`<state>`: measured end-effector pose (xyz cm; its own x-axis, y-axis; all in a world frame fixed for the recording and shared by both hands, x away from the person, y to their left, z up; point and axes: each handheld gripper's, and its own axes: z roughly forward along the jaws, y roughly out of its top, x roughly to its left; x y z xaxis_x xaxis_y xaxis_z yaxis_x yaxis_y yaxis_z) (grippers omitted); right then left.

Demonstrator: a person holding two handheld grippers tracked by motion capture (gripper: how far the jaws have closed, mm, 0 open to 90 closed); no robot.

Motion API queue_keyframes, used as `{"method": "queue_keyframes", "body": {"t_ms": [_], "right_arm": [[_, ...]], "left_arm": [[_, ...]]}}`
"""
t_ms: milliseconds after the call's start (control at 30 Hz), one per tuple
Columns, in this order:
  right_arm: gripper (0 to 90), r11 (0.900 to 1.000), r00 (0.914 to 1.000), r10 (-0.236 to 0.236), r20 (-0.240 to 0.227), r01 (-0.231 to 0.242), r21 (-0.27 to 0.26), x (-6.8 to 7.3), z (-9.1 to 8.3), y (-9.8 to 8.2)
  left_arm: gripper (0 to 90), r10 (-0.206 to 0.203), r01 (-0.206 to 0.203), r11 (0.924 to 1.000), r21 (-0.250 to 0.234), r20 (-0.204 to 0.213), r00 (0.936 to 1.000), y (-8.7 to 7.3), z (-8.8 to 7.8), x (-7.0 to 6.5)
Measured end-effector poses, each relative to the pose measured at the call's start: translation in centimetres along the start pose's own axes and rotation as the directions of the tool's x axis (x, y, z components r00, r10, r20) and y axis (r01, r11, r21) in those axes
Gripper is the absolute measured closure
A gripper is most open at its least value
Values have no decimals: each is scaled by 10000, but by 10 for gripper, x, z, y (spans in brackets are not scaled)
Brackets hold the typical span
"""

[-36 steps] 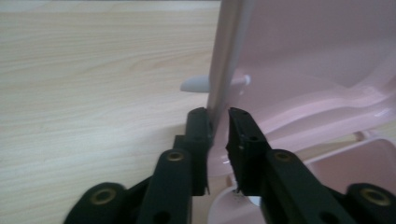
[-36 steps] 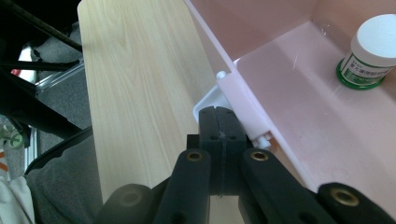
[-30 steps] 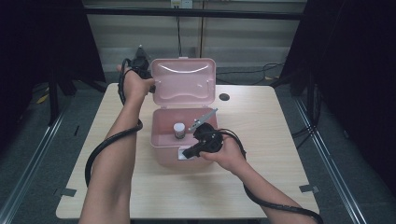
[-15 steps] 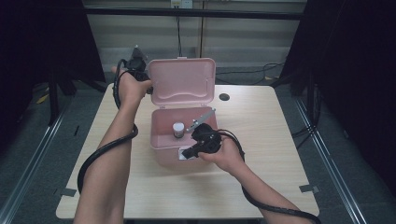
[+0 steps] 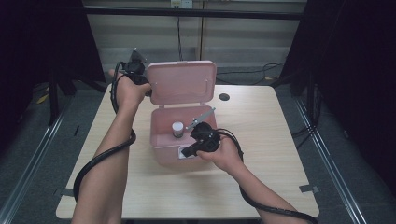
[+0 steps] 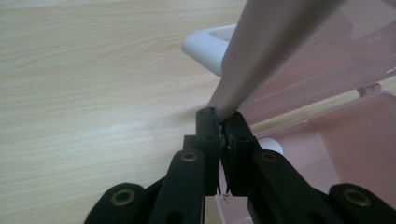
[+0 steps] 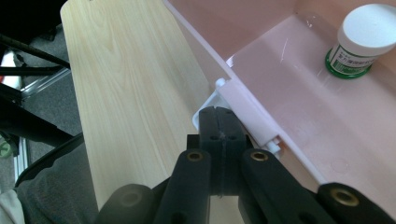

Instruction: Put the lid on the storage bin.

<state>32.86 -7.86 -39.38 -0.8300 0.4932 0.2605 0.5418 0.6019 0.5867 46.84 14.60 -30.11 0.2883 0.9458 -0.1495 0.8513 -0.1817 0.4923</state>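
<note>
Worktop [image 5: 280, 140]: pale wood-grain laminate, smooth, slight sheen. Box [image 5: 163, 151] and its lid [image 5: 182, 81]: pink translucent plastic, glossy, fine scuffs inside. Latch [image 7: 247, 112]: white plastic, smooth. Jar [image 7: 359, 42]: matt white plastic cap, printed paper label. My jaws: matt black plastic, brass-coloured pivot pins.

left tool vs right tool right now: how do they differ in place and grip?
The left tool is at the raised pink lid, pinching its edge; the right tool sits low at the box's front wall, by the white latch. The left reaches the far side, the right the near side. Both have jaws closed.
</note>
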Motion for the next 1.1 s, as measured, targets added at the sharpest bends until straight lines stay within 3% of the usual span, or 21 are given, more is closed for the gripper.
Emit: {"method": "queue_keyframes", "body": {"t_ms": [600,667,733,800,1000,1100], "right_arm": [[900,9999,10000,94,29,-93,-114,-1,2,1],[900,9998,9999,94,83,-92,-186,-1,2,1],[900,9998,9999,95,92,-93,-174,-1,3,2],[900,9998,9999,117,68,-116,-154,-1,3,2],[900,9999,9999,90,117,-89,-72,0,3,4],[900,9999,9999,107,61,-107,-32,-1,3,5]], "left_arm": [[872,-204,206,9997,-161,112,9997,-17,-3,1],[900,-729,741,9972,-95,944,9929,-20,-4,4],[900,-396,400,9991,-112,361,9986,-22,-6,2],[900,-538,537,9986,33,600,9967,-24,-6,3],[900,-632,625,9979,155,522,9966,-26,-9,14],[847,-687,677,9975,178,610,9958,-25,-12,18]]}}
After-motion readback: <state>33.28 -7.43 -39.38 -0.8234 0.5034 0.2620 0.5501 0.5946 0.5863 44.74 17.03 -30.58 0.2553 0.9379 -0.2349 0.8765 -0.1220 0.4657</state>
